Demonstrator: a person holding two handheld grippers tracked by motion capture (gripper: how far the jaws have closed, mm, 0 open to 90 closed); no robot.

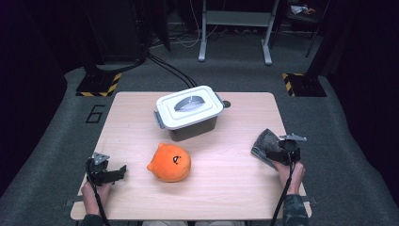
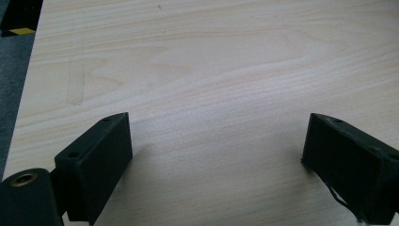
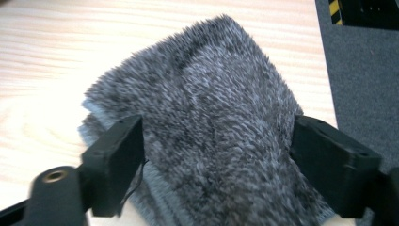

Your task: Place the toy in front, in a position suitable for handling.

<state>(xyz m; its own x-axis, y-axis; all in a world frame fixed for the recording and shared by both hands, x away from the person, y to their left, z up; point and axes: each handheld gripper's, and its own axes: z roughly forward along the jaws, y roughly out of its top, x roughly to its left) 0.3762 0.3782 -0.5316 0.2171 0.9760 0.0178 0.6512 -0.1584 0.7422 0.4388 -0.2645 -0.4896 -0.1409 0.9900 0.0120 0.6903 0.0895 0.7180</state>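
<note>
Right tool (image 3: 214,165) open over folded grey fuzzy cloth (image 3: 207,122) at right edge of surface (image 2: 211,70)
Cloth lies between the spread jaws, pads not pressing it; shaggy pile, folded in layers, one piece. Left tool (image 2: 214,160) open over bare pale wood-grain near left front corner. One round orange plush toy (image 1: 170,162) mid-surface, one white-lidded grey box (image 1: 189,112) with handle behind it
</note>
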